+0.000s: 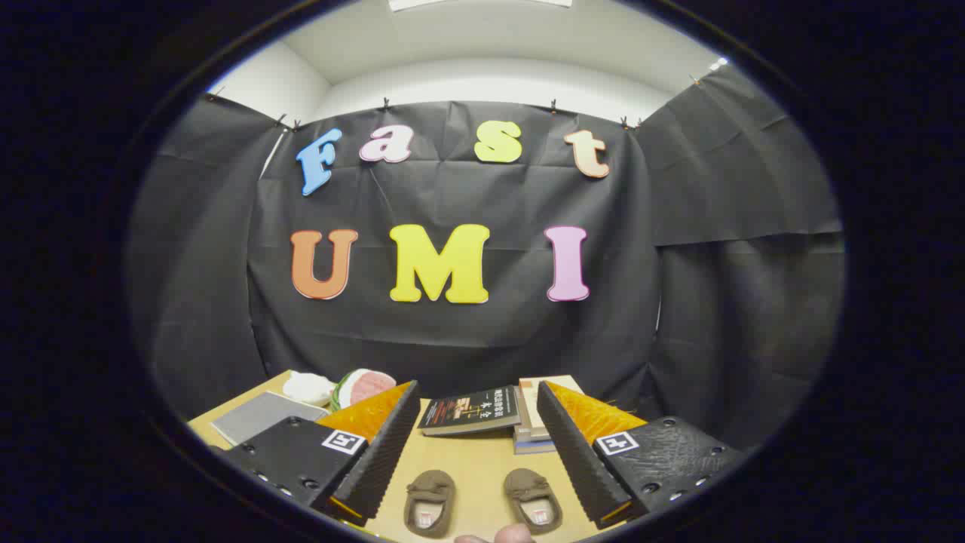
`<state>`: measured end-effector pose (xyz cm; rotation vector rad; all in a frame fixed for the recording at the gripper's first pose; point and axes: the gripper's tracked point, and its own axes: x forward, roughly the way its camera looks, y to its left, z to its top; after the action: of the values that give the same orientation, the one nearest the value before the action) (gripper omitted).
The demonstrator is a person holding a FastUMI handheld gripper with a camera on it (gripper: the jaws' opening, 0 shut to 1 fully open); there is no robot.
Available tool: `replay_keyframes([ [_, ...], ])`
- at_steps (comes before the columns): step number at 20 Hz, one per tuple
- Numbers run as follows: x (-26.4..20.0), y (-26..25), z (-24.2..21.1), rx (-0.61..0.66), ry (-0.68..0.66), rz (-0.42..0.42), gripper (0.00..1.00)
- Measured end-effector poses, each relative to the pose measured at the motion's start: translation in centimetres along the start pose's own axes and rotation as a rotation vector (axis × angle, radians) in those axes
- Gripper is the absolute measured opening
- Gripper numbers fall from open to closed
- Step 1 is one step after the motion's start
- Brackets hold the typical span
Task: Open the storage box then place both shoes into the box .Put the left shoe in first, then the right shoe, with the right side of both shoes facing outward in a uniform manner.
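My tongs spread wide, nothing between; bare tabletop lane runs ahead to two shoes. Books block beyond.

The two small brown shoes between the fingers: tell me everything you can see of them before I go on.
The two small brown soft-looking slipper shoes, one beside the other, lie apart on the light wooden table, in the gap between the open hand-held gripper fingers. Each shows a rounded toe with a seam pointing toward the stacked books, and a pale insole bearing a label. A fingertip sits close to one shoe; contact is unclear.
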<state>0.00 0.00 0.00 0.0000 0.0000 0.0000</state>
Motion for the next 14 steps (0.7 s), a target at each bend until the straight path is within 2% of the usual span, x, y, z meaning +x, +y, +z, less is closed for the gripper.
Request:
replay_keyframes([
  [5, 0.3, 1.3, 0.0, -0.003, 0.010, 0.058, 0.95],
  [14, -0.4, 2.5, -0.5, -0.013, 0.031, 0.083, 0.95],
])
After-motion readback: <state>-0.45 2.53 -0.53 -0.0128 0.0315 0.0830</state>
